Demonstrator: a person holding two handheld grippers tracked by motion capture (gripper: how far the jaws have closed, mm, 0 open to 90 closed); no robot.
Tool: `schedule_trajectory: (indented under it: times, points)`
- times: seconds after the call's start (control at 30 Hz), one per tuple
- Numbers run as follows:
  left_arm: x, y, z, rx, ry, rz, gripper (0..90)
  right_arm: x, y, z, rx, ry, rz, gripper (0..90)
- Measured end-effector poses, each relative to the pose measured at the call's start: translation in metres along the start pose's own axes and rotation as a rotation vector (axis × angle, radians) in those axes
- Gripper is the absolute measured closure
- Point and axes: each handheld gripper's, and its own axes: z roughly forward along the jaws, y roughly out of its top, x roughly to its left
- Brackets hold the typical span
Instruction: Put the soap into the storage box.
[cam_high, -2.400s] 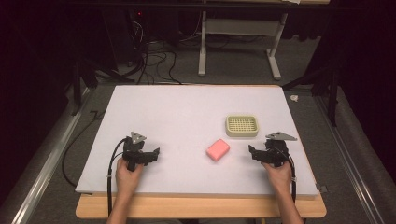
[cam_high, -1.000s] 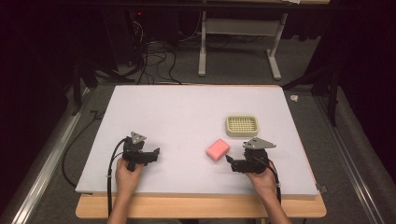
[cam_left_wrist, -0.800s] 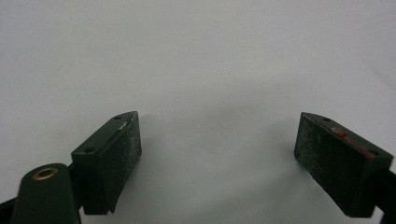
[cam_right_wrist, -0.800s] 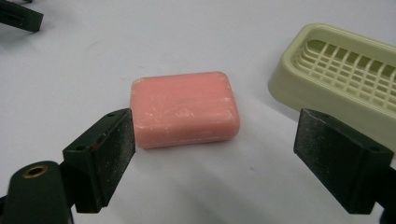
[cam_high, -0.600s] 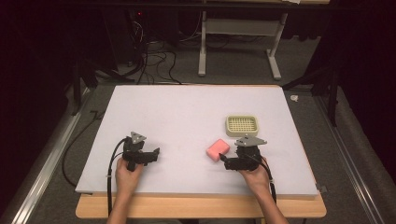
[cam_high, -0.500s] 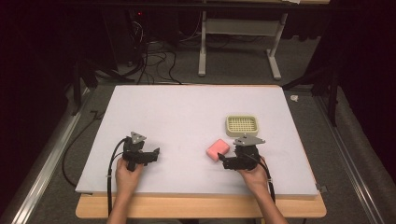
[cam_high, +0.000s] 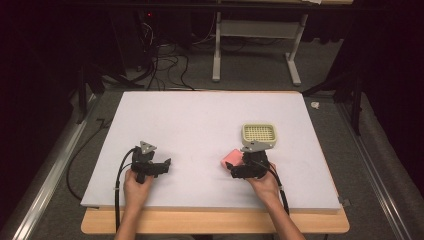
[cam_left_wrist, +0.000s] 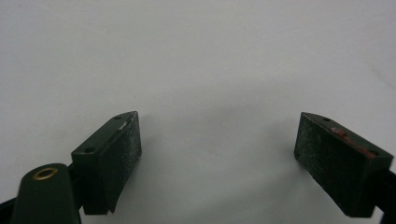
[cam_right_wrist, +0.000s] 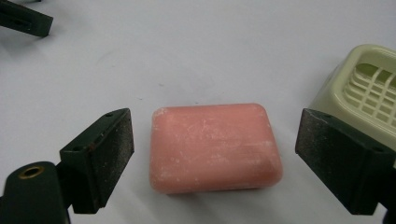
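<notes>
Pink soap bar (cam_right_wrist: 215, 145), one, beside one cream soap dish (cam_right_wrist: 369, 95) on the white table (cam_high: 200, 125).
Rounded, chalky-surfaced, it lies flat between the right gripper's (cam_right_wrist: 212, 163) spread jaws, untouched; left gripper (cam_left_wrist: 219, 161) gapes, holding nothing.

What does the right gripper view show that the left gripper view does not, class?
Right gripper view alone: a pink rounded bar of soap lying between the open jaws of the right gripper, untouched, with a cream plastic soap dish with a grid insert beside it. Left gripper view alone: the left gripper, open over bare surface. Both share the white tabletop and wide-open black jaws.
</notes>
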Motion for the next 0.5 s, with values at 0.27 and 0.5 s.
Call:
schedule_trajectory:
  times: [0.27,0.5]
  points:
    - [0.0,0.0,0.0,0.0,0.0,0.0,15.3,0.002,0.0,0.012,0.032,0.003,-0.002,11.9]
    - [0.0,0.0,0.0,0.0,0.0,0.0,15.3,0.001,-0.002,0.02,0.059,-0.002,0.001,11.8]
